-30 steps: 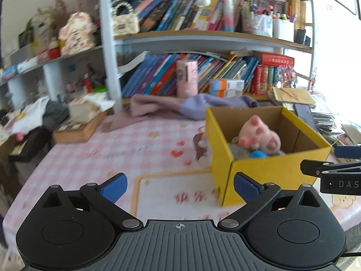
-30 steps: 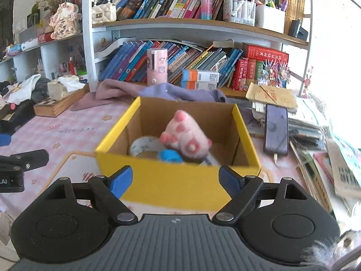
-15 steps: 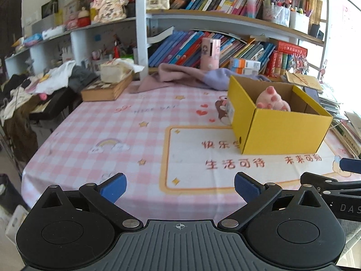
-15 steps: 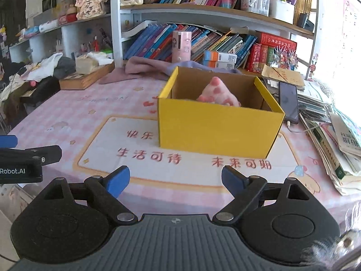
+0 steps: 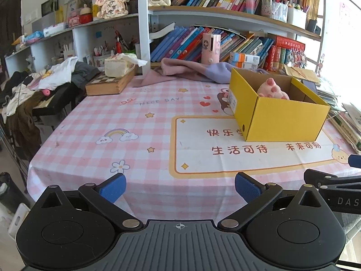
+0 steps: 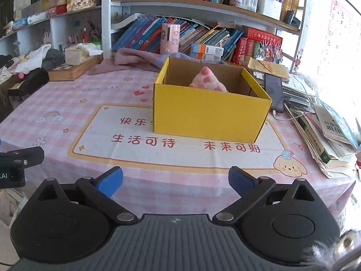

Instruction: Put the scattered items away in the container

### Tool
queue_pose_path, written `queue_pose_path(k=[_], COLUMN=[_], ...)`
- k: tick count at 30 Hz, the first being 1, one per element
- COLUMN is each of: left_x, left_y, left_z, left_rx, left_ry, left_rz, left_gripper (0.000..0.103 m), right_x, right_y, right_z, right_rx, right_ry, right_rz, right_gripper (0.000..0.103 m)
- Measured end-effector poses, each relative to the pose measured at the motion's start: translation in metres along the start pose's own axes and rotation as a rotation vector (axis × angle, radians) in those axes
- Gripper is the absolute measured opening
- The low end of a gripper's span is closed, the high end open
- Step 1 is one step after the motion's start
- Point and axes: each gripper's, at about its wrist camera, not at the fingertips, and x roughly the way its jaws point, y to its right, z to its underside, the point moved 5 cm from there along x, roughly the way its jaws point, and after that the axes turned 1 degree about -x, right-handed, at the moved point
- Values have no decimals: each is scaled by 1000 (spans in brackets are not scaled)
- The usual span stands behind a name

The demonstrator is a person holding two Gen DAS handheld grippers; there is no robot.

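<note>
Your left tool (image 5: pixel 179 186) hangs over the near edge of the tabletop (image 5: pixel 140 133), blue pads spread wide, nothing between them. Your right tool (image 6: pixel 176 181) sits the same way: its jaws have just been opening, now stand fully apart, and hold nothing.

Yellow cardboard box (image 6: pixel 209 110) stands upright on the cream panel of the pink checked cloth (image 6: pixel 67 103), well beyond both tools. From the left view it lies ahead and to the right; from the right view, nearly straight ahead. Top is open.

Pink plush paw (image 6: pixel 208 81) pokes up inside the box, toe pads showing above the rim. What else lies in the box you cannot tell from here; the front wall hides the floor.

Cloth around the box carries no loose items in front. Phone (image 6: pixel 274 92) lies just right of the box, beside a stack of books and papers (image 6: pixel 327 135). Folded pink and lilac fabric (image 5: pixel 187 72) lies behind the box, by the bookshelf (image 5: pixel 225 18).
</note>
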Motion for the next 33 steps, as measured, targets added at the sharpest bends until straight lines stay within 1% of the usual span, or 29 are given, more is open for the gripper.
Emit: queue_pose_path(k=[7,11,15,20,23,33], left_x=[2,2,1,-3,-5,-4], left_y=[-4,-4,-3,-1,1,-1], left_z=[5,6,6,4,3,4], left_rx=[-21,-23,-18,-9,1,-4], left_ry=[-31,-34,-32,-11,-3,-13], left_rz=[17,29,32,52,50,52], left_gripper=[103,103,103,103,103,103], right_x=[-1,-1,-1,-2,-2,-5], right_y=[-4,-8,-8,-8,-9,-11], right_z=[1,1,1,1,0,0], right_rx=[-11,-26,-26,-25,-25,-28], right_ry=[-9,-9,-9,-8,-6,0], right_rz=[4,-4,-8,-8,-10,-10], right_gripper=[103,103,103,103,103,103])
